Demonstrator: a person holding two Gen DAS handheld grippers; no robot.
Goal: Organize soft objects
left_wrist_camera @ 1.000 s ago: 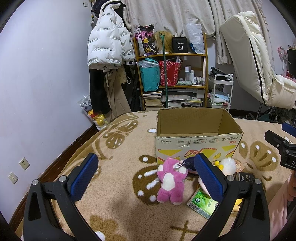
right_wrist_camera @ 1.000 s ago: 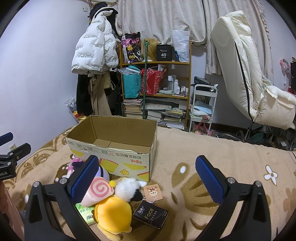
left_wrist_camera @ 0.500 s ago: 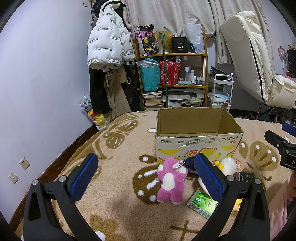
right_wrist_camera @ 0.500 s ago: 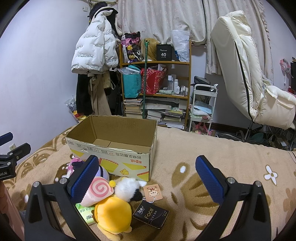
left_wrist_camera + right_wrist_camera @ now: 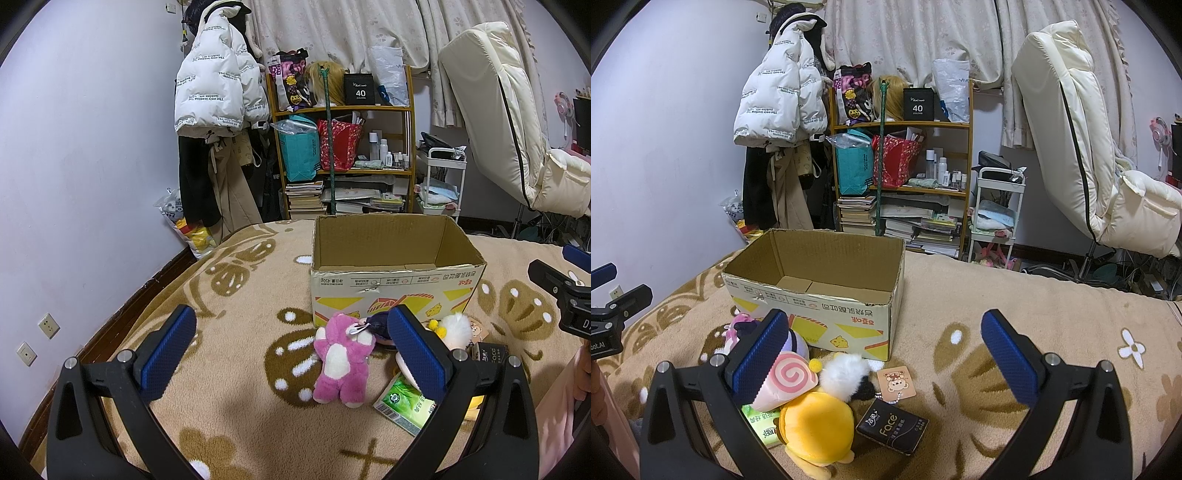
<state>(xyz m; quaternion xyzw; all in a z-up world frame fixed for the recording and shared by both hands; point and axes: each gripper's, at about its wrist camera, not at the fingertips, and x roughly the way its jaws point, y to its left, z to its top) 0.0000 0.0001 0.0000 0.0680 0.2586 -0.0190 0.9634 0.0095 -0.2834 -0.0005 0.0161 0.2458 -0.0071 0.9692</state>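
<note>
Left gripper and right gripper both hover with jaws spread wide, holding nothing

Pink plush bear, cardboard box behind

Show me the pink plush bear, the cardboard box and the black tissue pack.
pink plush bear [image 5: 341, 363], left wrist view, white belly.
cardboard box [image 5: 827, 317], right wrist view, printed front wall.
black tissue pack [image 5: 892, 425], right wrist view, top face.
</note>
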